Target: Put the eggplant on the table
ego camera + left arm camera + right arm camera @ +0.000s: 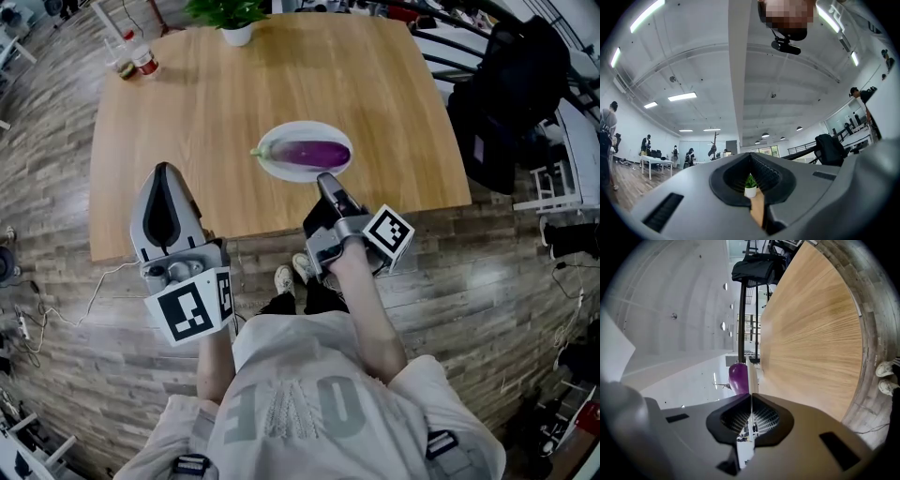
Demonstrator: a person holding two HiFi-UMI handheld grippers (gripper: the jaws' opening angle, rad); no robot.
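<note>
A purple eggplant [314, 152] lies on a white plate [277, 167] near the front edge of the wooden table [234, 94]. My right gripper [325, 178] is shut on the plate's near rim. In the right gripper view the thin plate edge [750, 376] runs between the closed jaws, with the eggplant [738, 376] just beyond and the table [811, 324] to the right. My left gripper [165, 169] hangs over the table's front left edge, shut and holding nothing. The left gripper view [751, 157] looks upward at the ceiling.
A potted plant [234, 19] stands at the table's far edge, also seen as the plant [750, 184]. A can and a glass [139, 61] sit at the far left corner. A black chair with a bag [511, 94] stands right of the table. Cables [56, 319] lie on the floor at the left.
</note>
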